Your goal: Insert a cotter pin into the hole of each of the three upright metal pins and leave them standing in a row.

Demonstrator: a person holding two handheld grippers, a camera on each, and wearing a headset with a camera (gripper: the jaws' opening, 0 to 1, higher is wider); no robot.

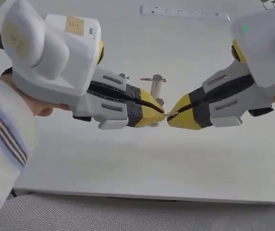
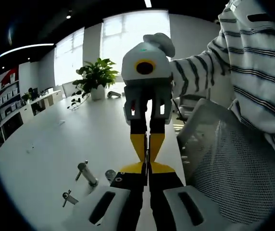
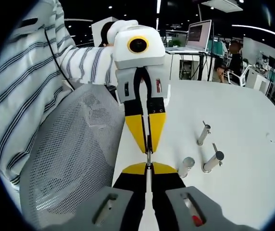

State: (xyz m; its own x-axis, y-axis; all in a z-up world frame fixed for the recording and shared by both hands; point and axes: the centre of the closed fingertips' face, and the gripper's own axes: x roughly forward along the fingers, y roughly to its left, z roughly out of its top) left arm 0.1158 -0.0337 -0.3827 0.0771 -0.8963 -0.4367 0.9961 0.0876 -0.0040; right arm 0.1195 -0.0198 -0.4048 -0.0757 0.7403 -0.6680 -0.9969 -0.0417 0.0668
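A thin cotter pin (image 1: 169, 114) spans the small gap between the two yellow-tipped grippers, just above the white table (image 1: 128, 159). My left gripper (image 1: 157, 115) comes in from the left and my right gripper (image 1: 172, 117) from the right, tip to tip, both shut on the cotter pin (image 3: 148, 156). Behind them stand three upright metal pins. The middle pin (image 1: 155, 87) has a cotter pin through its top. The far-left pin (image 1: 123, 76) is mostly hidden behind the left gripper. The nearest pin (image 1: 160, 102), also seen as the nearest pin (image 3: 186, 167), looks bare.
A white power strip (image 1: 184, 12) lies at the far edge of the table. A grey mesh chair (image 3: 75, 159) sits at the near edge below the grippers. A potted plant (image 2: 95, 77) stands far off on the table. A striped sleeve (image 1: 5, 144) is at the left.
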